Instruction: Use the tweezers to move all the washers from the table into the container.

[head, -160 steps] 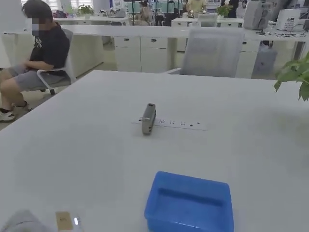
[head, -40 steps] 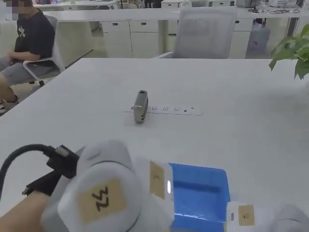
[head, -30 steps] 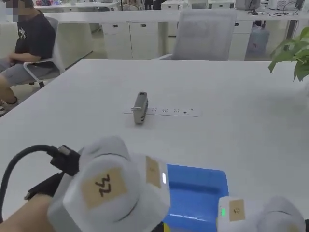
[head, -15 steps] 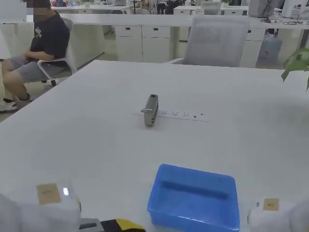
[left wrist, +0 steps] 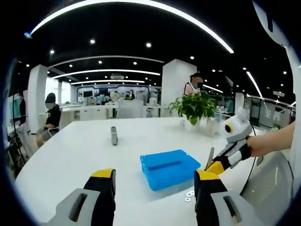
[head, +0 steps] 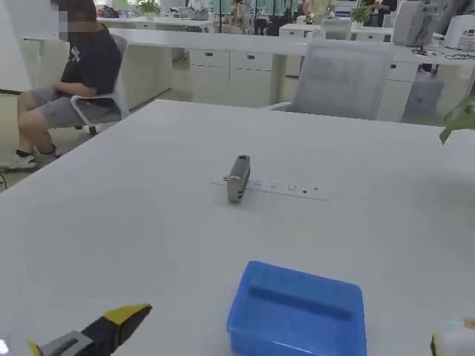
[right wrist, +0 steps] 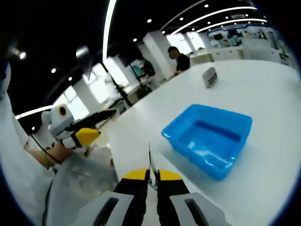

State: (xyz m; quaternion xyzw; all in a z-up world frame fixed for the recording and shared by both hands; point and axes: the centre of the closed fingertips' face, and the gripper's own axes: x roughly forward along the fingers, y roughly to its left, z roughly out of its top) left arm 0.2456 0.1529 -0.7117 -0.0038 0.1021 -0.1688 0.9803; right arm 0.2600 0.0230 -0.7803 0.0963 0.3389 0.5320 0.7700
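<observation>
The blue container (head: 297,311) sits open on the white table, near the front edge. In the left gripper view, small washers (left wrist: 189,195) lie on the table just in front of the container (left wrist: 169,167). My left gripper (left wrist: 154,186) stands open with nothing between its yellow-tipped fingers; one tip (head: 122,317) pokes into the head view at the bottom left. My right gripper (right wrist: 150,176) is shut on the thin metal tweezers (right wrist: 149,160), which point toward the container (right wrist: 209,136). From the left gripper view, the right gripper (left wrist: 221,162) hovers right of the container.
A grey device (head: 237,178) rests on a white power strip (head: 286,189) at mid-table, beyond the container. A potted plant (left wrist: 195,106) stands on the table's far right. A person sits on a chair (head: 82,81) at the back left. An office chair (head: 341,78) faces the far edge.
Both grippers, large in the head view a second ago, have dropped to its bottom edge. The head camera has also shifted.
</observation>
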